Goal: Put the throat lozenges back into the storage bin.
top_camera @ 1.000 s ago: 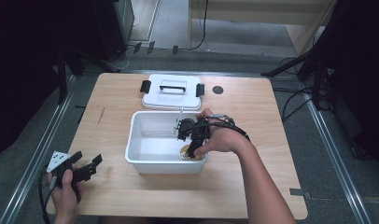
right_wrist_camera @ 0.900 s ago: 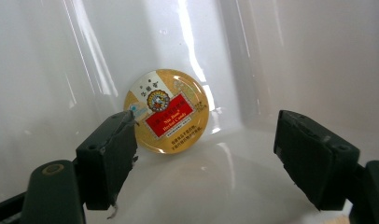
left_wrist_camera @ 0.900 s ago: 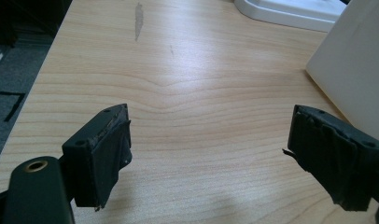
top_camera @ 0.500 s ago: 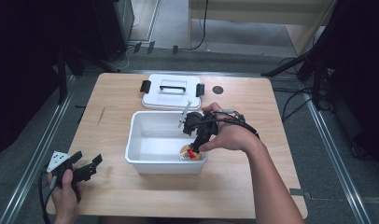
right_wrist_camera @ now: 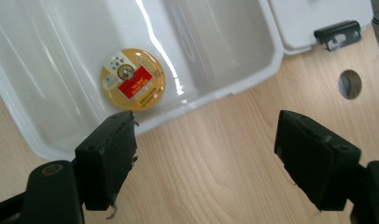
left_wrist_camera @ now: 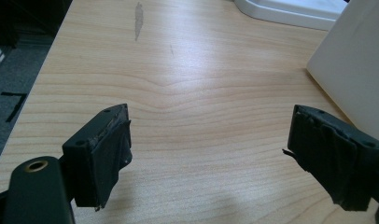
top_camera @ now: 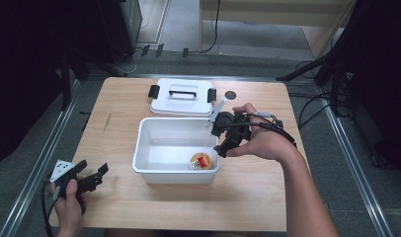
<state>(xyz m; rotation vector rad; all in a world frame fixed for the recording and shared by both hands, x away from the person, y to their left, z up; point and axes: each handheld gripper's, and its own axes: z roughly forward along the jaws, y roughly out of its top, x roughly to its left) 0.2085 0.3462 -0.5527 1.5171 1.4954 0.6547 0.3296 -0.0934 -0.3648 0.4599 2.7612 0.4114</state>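
The left gripper (top_camera: 92,178) rests low on the wooden surface (top_camera: 139,207), fingers apart and empty. In the white tub (top_camera: 154,170) lies a round gold tin (top_camera: 200,161); its red label's writing is unreadable. The right gripper (top_camera: 223,140) hovers beside it, fingers apart, empty.

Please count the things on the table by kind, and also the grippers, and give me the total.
White box: 1
White lid: 1
Round tin in the box: 1
Grippers, left and right: 2
Total: 5
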